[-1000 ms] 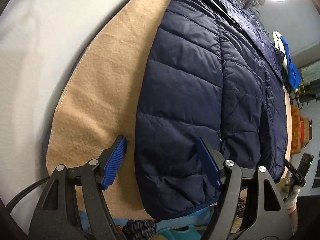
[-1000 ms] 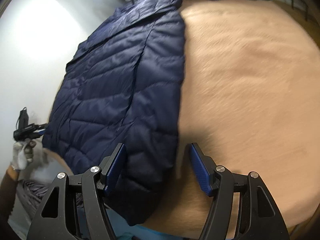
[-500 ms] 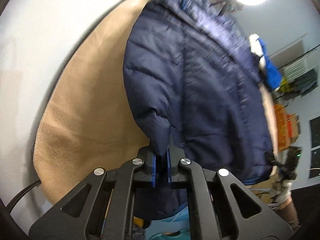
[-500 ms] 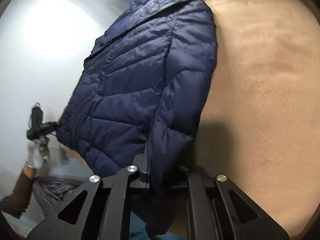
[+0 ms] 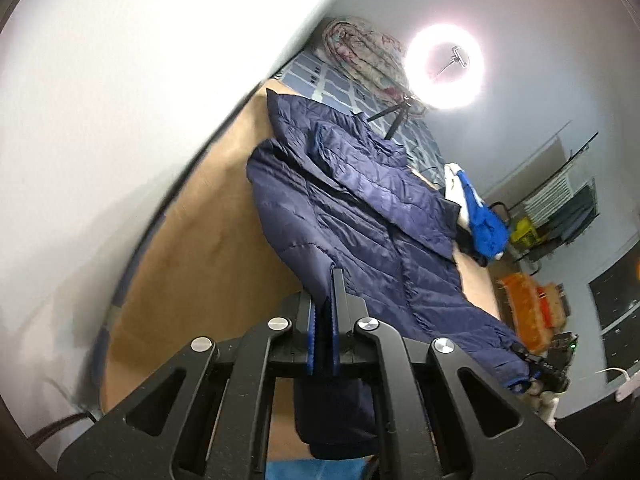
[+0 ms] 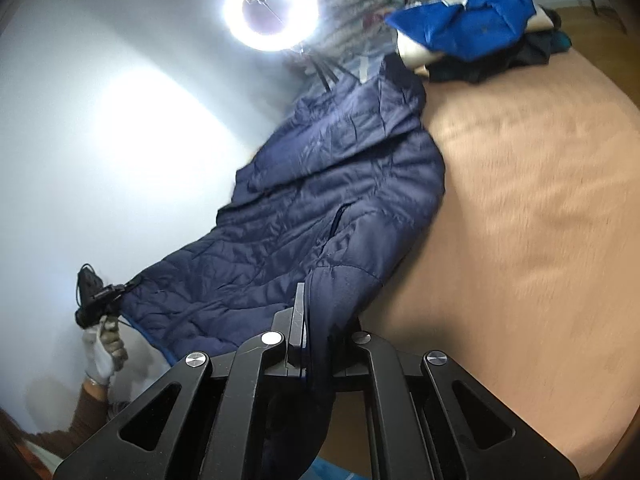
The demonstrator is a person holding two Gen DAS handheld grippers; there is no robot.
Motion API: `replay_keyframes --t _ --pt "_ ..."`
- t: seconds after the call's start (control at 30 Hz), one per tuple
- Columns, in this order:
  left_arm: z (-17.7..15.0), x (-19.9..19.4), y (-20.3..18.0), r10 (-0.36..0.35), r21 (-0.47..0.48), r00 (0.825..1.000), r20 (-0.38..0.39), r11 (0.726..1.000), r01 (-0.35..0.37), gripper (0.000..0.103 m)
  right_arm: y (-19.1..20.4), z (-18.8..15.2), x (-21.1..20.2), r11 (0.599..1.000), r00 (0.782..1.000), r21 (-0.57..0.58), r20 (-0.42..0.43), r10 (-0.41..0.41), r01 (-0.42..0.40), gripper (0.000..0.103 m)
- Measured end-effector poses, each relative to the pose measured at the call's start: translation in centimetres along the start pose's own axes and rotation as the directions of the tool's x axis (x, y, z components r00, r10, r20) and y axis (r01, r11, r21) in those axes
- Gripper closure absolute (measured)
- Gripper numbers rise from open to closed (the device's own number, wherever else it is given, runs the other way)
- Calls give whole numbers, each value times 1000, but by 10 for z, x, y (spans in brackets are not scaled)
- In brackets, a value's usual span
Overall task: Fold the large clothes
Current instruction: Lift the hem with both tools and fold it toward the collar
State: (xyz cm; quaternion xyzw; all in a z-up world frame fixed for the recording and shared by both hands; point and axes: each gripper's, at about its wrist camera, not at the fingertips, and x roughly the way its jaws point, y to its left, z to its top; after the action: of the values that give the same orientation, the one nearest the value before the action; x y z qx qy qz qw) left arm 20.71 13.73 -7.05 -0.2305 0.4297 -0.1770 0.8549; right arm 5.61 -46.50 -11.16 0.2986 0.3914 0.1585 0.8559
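Note:
A navy quilted puffer jacket (image 5: 360, 216) lies lengthwise on a tan blanket (image 5: 192, 248), its bottom hem lifted off the bed. My left gripper (image 5: 325, 304) is shut on one hem corner; fabric hangs down between the arms. My right gripper (image 6: 306, 320) is shut on the other hem corner of the jacket (image 6: 320, 200). In the right wrist view the left gripper (image 6: 100, 296) shows at the far hem corner in a gloved hand. In the left wrist view the right gripper (image 5: 540, 368) shows at the far corner. The collar end still rests on the blanket (image 6: 520, 200).
A pile of clothes with a bright blue garment (image 6: 468, 28) sits at the bed's head, also visible in the left wrist view (image 5: 480, 216). A ring light on a tripod (image 5: 444, 68) stands behind. A white wall (image 5: 120, 100) borders the bed.
Both grippers, open a second ago over the flat hem, have closed on the hem corners and lifted them, raising the jacket's lower end off the blanket.

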Motion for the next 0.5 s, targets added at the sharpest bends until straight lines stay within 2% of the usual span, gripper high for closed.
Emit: replay_keyframes --t 0.07,0.17,0.5 --pt "7 5 -2 6 -2 1000 -4 1000 -6 100 3 2 12 999 999 -19 -32 -44 43 99" --pt "20 15 -9 16 22 1000 -3 1000 -16 100 5 10 24 999 997 -7 -60 -44 44 99" --pt "84 52 -29 30 58 998 56 998 -33 100 17 75 28 998 998 -25 1 -57 57 99"
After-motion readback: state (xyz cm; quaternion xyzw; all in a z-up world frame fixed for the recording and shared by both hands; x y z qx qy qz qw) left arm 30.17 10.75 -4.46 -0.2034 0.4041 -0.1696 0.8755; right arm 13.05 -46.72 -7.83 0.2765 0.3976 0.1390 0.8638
